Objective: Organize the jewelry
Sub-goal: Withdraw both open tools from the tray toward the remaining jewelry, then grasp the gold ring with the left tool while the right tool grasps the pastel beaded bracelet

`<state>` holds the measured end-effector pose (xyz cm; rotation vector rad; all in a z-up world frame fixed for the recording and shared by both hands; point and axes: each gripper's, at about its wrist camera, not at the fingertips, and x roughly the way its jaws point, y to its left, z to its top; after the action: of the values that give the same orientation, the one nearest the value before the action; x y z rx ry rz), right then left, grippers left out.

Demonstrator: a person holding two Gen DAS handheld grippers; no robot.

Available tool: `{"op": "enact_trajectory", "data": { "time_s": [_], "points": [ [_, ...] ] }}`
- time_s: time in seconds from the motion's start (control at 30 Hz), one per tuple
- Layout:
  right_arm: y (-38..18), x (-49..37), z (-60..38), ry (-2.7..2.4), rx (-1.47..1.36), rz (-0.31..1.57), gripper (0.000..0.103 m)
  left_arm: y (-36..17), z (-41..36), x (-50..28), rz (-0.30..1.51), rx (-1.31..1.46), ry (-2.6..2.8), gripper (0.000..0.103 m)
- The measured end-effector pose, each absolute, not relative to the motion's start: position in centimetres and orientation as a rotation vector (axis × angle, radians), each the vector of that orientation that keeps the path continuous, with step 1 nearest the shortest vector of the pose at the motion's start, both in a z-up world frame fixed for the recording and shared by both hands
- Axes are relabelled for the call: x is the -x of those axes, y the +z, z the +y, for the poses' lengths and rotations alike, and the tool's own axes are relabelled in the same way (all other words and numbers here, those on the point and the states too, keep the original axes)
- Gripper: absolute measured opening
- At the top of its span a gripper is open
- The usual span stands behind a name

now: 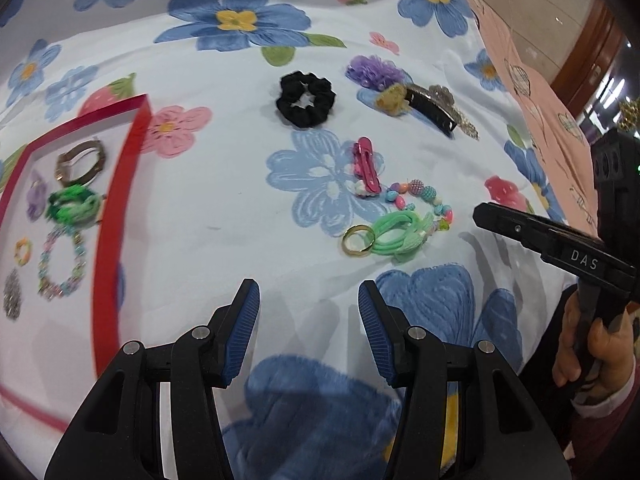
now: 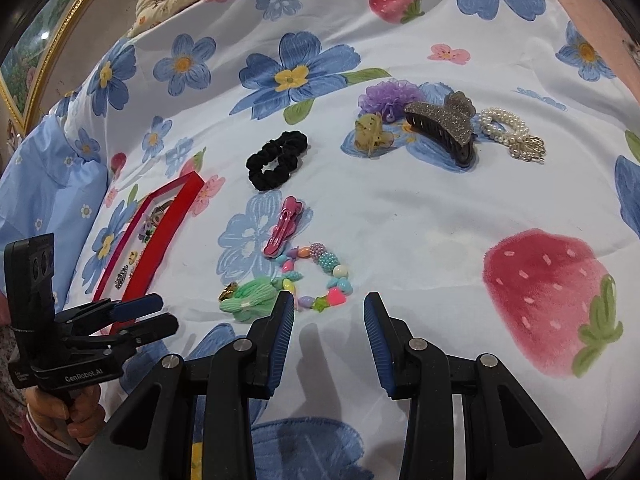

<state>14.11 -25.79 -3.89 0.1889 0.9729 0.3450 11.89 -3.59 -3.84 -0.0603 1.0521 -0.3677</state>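
Note:
A red-rimmed tray (image 1: 108, 216) at the left holds a watch (image 1: 82, 162), a green hair tie (image 1: 74, 204), a bead bracelet (image 1: 60, 264) and small pieces. On the cloth lie a gold ring (image 1: 358, 240), a mint hair tie (image 1: 400, 236), a colourful bead bracelet (image 2: 320, 276), a pink clip (image 1: 366, 164) and a black scrunchie (image 1: 306, 98). My left gripper (image 1: 308, 304) is open and empty, between tray and ring. My right gripper (image 2: 328, 312) is open and empty, just in front of the bead bracelet; it also shows in the left wrist view (image 1: 480, 210).
Further back lie a purple mesh flower (image 2: 390, 96), a yellow claw clip (image 2: 370, 132), a glittery dark claw clip (image 2: 444, 128) and a pearl hair tie (image 2: 506, 128). The flowered bedsheet (image 2: 440, 216) covers the surface. A gold-framed picture (image 2: 36, 64) stands at far left.

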Motion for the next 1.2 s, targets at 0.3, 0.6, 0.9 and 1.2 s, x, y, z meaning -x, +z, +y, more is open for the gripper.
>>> {"op": "enact_trajectory", "data": {
  "time_s": [0.3, 0.6, 0.9, 1.2],
  "points": [
    [-5.5, -16.9, -25.1, 0.333, -0.148, 1.027, 0.039, -5.3, -6.2, -14.4, 1.077, -0.009, -0.422, 0.050],
    [-6.7, -17.6, -23.8, 0.301, -0.041, 1.037, 0.024, -6.0, -7.5, -16.0, 1.061, -0.048, -0.453, 0.036],
    [-6.2, -17.6, -24.4, 0.298, -0.063, 1.021, 0.009, -6.0, -7.8, -16.0, 1.046, -0.033, -0.495, 0.021],
    [-2.9, -16.8, -24.4, 0.347, -0.136, 0.945, 0.009, -4.3, -5.4, -14.3, 1.010, 0.045, -0.465, 0.021]
  ]
}}
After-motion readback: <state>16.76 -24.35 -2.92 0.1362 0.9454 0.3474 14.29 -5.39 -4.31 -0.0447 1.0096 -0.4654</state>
